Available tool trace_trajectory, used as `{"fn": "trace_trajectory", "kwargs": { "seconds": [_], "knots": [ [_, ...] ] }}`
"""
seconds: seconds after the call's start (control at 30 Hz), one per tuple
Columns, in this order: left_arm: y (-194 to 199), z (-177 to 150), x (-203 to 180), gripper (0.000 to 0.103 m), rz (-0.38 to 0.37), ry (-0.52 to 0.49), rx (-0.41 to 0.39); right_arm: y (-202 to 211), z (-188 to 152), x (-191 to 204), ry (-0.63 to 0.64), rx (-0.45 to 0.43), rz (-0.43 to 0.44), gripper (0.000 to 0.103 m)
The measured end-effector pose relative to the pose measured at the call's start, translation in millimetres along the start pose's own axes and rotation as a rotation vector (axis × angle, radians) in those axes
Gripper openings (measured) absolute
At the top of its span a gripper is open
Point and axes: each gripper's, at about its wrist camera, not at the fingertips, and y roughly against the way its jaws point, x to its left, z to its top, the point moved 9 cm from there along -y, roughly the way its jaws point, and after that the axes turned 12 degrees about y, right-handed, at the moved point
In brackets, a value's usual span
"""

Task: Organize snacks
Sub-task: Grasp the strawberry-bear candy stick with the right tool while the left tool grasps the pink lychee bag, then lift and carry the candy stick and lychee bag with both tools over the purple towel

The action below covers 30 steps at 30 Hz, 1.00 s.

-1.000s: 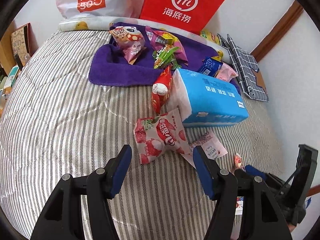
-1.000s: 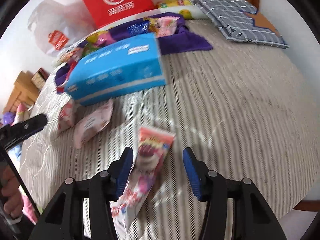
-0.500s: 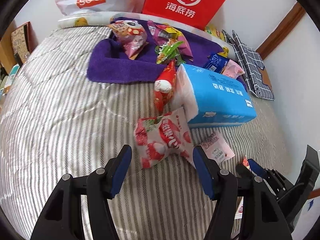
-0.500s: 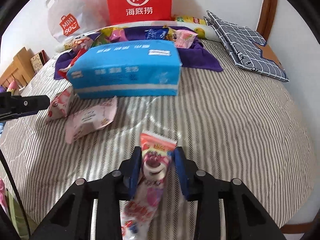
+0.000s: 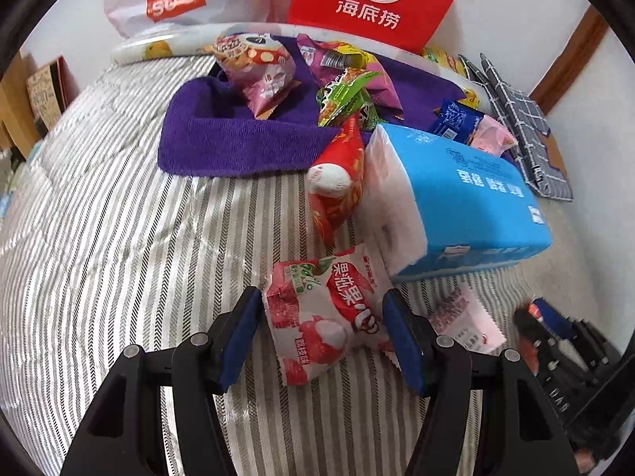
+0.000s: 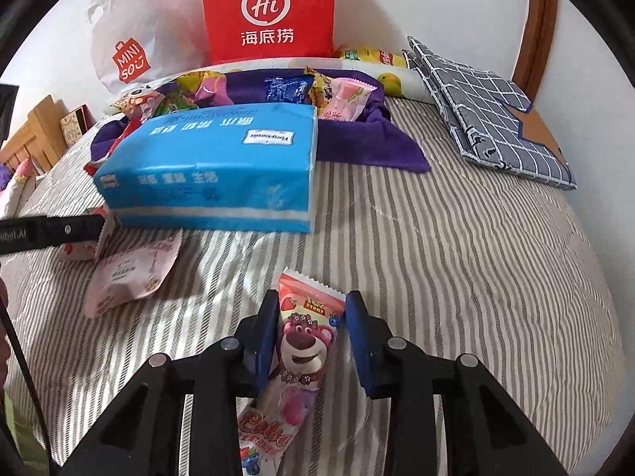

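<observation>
Pinching bear-print snack packet (image 6: 303, 351) lengthwise in your right gripper (image 6: 311, 331), long axis pointing away from you; pink wrapper, crimped end forward. Left gripper (image 5: 321, 335) wide, straddling lychee bag (image 5: 323, 319).

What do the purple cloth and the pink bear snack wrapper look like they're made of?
Purple cloth: looks like terry towelling, matte and fuzzy, with a soft rolled edge. Pink bear snack wrapper: probably thin plastic film, glossy and printed, with a crimped zigzag seal at the top. Neither can be confirmed by look alone.
</observation>
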Motion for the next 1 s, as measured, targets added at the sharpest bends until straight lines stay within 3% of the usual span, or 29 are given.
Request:
{"fn": "trace_trajectory", "kwargs": {
  "seconds": [0.17,0.27,0.33,0.6,1.0],
  "knots": [
    [-2,-4,-7,0.062,0.045,-0.066,-0.065,-10,10,-13,0.005,0.003,-0.003,0.031],
    [0,-5,-7,0.044,0.023,-0.079,-0.077,-14,13,-18,0.01,-0.01,-0.013,0.035],
    [1,-4,-2,0.044,0.022,-0.074,-0.087,-15,13,-23,0.001,-0.019,-0.03,0.041],
    [2,-6,-3,0.044,0.023,-0.095,-0.161,-17,12,-28,-0.022,-0.02,-0.003,0.042],
    [2,-5,0,0.043,-0.022,-0.05,-0.159,-17,12,-26,-0.028,-0.021,0.005,0.043]
  ]
}}
